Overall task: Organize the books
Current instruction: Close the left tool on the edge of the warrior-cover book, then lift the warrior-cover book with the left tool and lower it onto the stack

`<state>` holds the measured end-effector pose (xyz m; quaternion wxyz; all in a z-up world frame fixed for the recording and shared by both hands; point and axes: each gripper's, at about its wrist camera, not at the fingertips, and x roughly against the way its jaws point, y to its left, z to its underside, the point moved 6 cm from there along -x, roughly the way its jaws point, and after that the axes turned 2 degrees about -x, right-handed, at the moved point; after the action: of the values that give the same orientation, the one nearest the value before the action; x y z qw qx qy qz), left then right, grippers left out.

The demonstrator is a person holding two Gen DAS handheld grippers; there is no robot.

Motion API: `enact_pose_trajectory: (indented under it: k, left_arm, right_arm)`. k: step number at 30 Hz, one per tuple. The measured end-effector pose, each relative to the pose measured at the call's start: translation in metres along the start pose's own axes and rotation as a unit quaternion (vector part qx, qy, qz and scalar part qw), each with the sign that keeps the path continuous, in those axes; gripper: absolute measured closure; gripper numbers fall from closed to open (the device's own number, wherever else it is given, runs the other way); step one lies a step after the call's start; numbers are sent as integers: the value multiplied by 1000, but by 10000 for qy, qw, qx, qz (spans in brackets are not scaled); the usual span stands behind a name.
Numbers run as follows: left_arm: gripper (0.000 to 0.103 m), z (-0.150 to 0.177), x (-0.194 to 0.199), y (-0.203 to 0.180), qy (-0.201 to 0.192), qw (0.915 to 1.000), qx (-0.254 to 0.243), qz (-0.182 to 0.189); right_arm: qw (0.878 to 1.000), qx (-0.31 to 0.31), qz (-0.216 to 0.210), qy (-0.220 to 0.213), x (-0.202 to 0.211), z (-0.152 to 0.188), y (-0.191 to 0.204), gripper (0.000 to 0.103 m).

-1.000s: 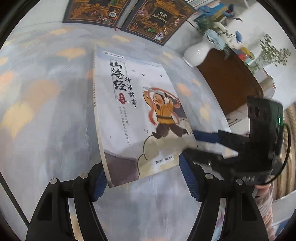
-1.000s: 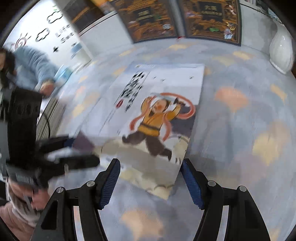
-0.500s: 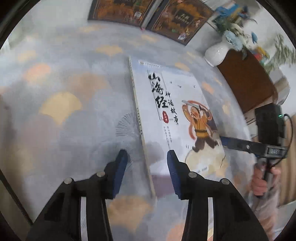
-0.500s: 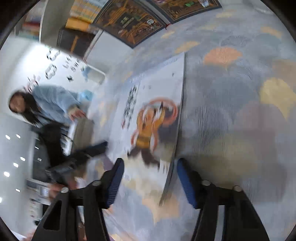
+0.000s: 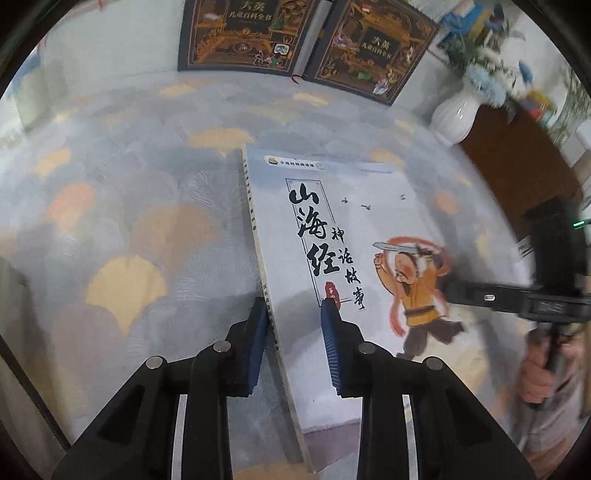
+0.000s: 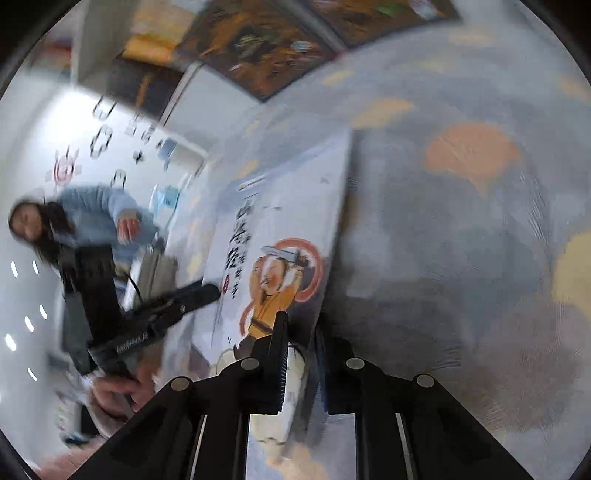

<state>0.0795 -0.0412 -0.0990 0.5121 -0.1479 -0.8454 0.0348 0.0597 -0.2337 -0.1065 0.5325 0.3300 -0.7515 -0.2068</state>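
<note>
A pale book (image 5: pixel 351 221) with black brush lettering and a cartoon swordsman lies on a grey cloth with orange fan shapes (image 5: pixel 129 221). My left gripper (image 5: pixel 291 314) straddles its spine edge near the lower corner. Its jaws are closing, one blue pad against the spine and the other on the cover. In the right wrist view the book (image 6: pixel 295 206) looks tilted, and my right gripper (image 6: pixel 301 325) is shut on its opposite long edge. Each gripper shows in the other's view: the right gripper (image 5: pixel 448 291) over the swordsman, the left gripper (image 6: pixel 210 290) at the far edge.
Two dark ornate books (image 5: pixel 251 33) (image 5: pixel 373 48) lean against the back wall. A white vase (image 5: pixel 454 118) with flowers stands by a brown cabinet (image 5: pixel 517 162) at the right. A person in a blue top (image 6: pixel 96 210) is in the blurred background.
Both grippers went from wide open to closed down on the book's two long edges. The left one shifted over to the spine side, and the right one rolled while moving in.
</note>
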Motion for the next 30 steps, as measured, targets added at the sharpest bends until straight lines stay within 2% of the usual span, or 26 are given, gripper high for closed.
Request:
enact_pose_trajectory:
  k: [2, 7, 15, 25, 30]
  left_arm:
    - [77, 1, 4, -3, -31, 9996, -172, -235]
    - [77, 15, 24, 1, -42, 9996, -241, -161]
    - [77, 30, 61, 5, -262, 9985, -329, -358]
    - [74, 36, 112, 13, -673, 9971, -310, -169]
    - [74, 34, 148, 36, -998, 9947, -188, -154]
  right_arm:
    - [9998, 202, -16, -18, 1, 4, 15, 90]
    - [9987, 507, 64, -66, 7, 13, 43, 90]
    - [9968, 796, 37, -5, 0, 31, 78, 90]
    - [9934, 1119, -3, -272, 13, 38, 135, 89]
    - [9896, 1398, -27, -335, 11, 34, 175, 88]
